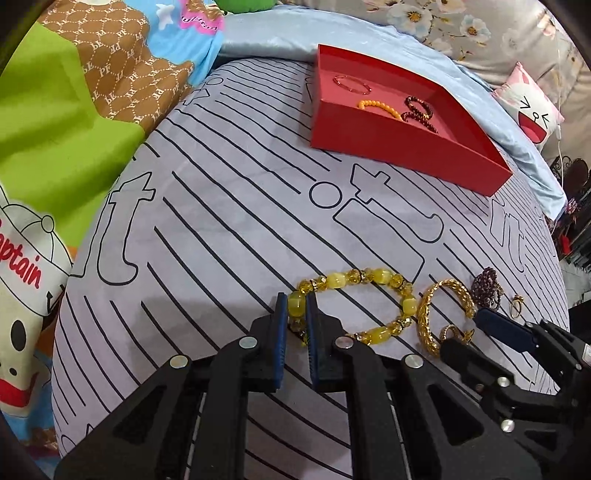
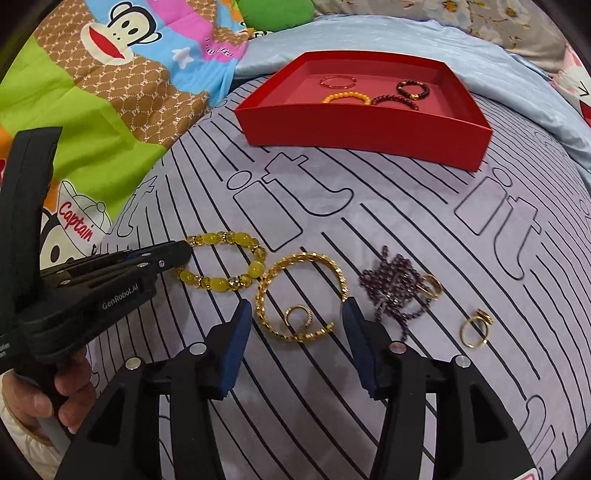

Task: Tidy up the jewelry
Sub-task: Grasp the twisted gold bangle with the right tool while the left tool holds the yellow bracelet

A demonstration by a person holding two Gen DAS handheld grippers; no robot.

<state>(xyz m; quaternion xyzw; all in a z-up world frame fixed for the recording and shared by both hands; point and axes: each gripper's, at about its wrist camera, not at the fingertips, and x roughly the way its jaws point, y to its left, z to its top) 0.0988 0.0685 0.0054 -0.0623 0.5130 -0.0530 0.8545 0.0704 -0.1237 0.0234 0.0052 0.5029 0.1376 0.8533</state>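
Bed edges: the striped grey sheet (image 2: pixel 332 229) runs left to a cartoon-print blanket (image 2: pixel 110 92) and at the back to a pale blue cover (image 2: pixel 369 33); a cat-face pillow (image 1: pixel 532 107) lies at the far right.
Open room: bare sheet lies between the loose jewelry near the tongs and the red tray (image 2: pixel 369 127) farther back.
Left tongs (image 1: pixel 296 314): narrow, their blue pads pressed on a bead of the yellow bead bracelet (image 1: pixel 369 295), which lies on the sheet.
Right tongs (image 2: pixel 297 312): wide, one pad on each side of the gold bangle (image 2: pixel 301 293), not touching it; a small gold ring (image 2: pixel 297 315) lies inside the bangle.
Loose pieces: a purple bead strand (image 2: pixel 395 291) is just right of the bangle, with another gold ring (image 2: pixel 476 326) beyond it.
Tray contents: a thin red bangle (image 2: pixel 338 81), an orange bead bracelet (image 2: pixel 347 98) and two dark red bead bracelets (image 2: pixel 406 94), well apart from the walls.
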